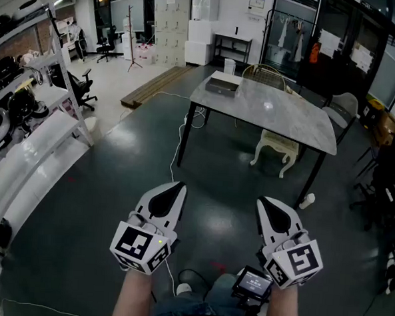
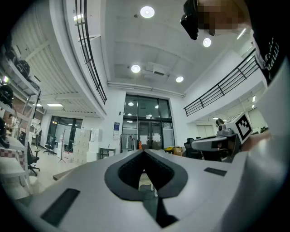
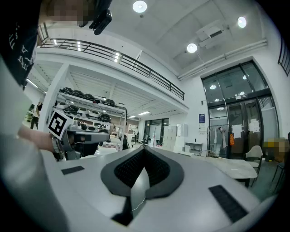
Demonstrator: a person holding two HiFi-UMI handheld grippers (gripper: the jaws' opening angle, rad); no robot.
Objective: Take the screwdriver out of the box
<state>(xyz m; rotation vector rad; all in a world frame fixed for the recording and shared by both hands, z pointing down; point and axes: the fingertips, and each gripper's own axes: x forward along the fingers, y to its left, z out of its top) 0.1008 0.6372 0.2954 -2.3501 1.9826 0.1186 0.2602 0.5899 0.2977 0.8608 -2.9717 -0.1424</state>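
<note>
1. Head view: the left tool (image 1: 177, 188) and the right tool (image 1: 264, 203) are held side by side over the dark floor (image 1: 102, 181), well apart from the marble-topped counter (image 1: 280, 115). A flat dark box (image 1: 223, 87) lies at the counter's far end. It is too small here to tell whether it is open, and no screwdriver shows. It is probably inside that box.
2. Left gripper view: the left tool's jaws meet at their tips, closed on nothing, with only the hall beyond them.
3. Right gripper view: the right tool's jaws are likewise together and empty. The counter shows off to the right, at a distance.
4. Judged from this, nothing of the task is done. Everything is left: reaching the counter, getting into the box, gripping the screwdriver and lifting it out.
</note>
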